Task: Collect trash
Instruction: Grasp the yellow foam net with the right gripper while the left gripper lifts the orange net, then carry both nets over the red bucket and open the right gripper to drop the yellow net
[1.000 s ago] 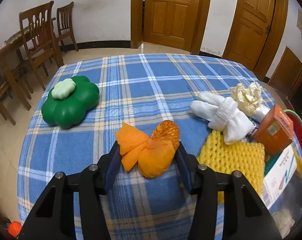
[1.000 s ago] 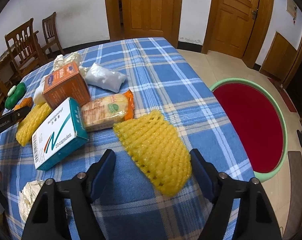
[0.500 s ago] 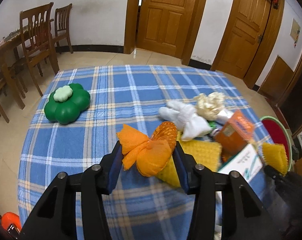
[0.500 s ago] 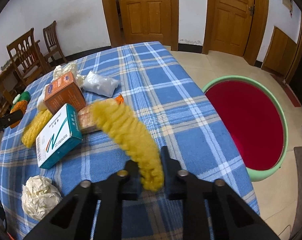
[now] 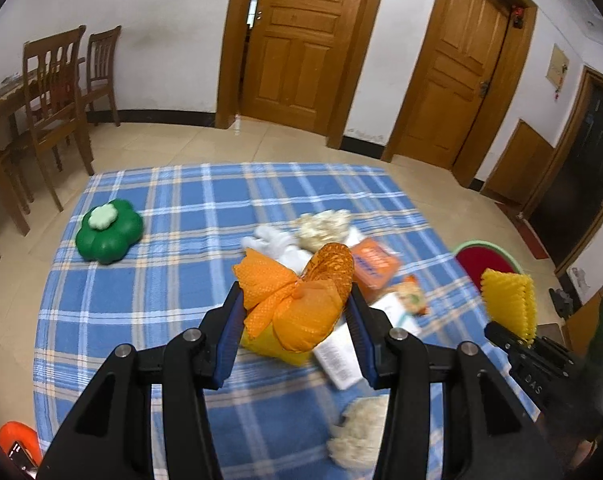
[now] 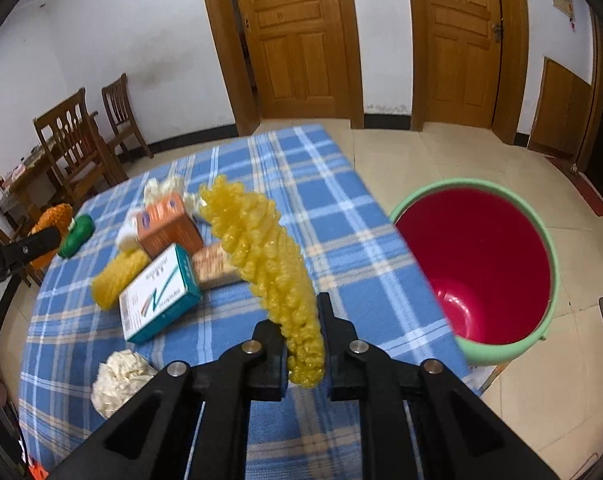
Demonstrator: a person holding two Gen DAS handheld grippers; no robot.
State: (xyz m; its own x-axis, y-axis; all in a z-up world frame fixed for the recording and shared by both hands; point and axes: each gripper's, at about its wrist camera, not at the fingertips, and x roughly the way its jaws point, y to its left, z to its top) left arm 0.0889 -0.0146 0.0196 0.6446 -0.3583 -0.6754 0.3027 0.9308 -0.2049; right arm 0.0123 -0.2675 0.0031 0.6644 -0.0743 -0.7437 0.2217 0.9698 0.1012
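Orange net point(image 5: 297, 300) pinched between blue pads point(image 5: 230, 334) of left gripper point(image 5: 295, 320), centre of the left view, lifted off blue plaid cloth point(image 5: 173, 280). Right gripper point(image 6: 303, 344) pressed tight on yellow foam net point(image 6: 269, 264), lower centre of the right view; net squeezed thin at the jaws, rising up and left over the table. Same yellow net point(image 5: 509, 304) at right edge of the left view, standing up from the right gripper's black finger.

Red bin point(image 6: 481, 264) with green rim on the tiled floor, right half of the right view, just beside the table edge; only a slice of it point(image 5: 481, 256) seen in the left view, centre right.

On the cloth, left of centre in the right view: teal-and-white box point(image 6: 161, 296), orange box point(image 6: 167, 228) above it, second yellow net point(image 6: 117, 276) to its left, snack packet point(image 6: 213, 266) to its right, partly behind the held net. Crumpled paper ball point(image 6: 119, 376) at lower left. White wrappings point(image 6: 161, 188) beyond the orange box, blurred. Green flower-shaped thing point(image 5: 109, 230) well apart at left of the left view, small and far left in the right view point(image 6: 77, 234).

Wooden chairs point(image 5: 57, 92) at upper left, two wooden doors point(image 5: 301, 40) across the back wall.
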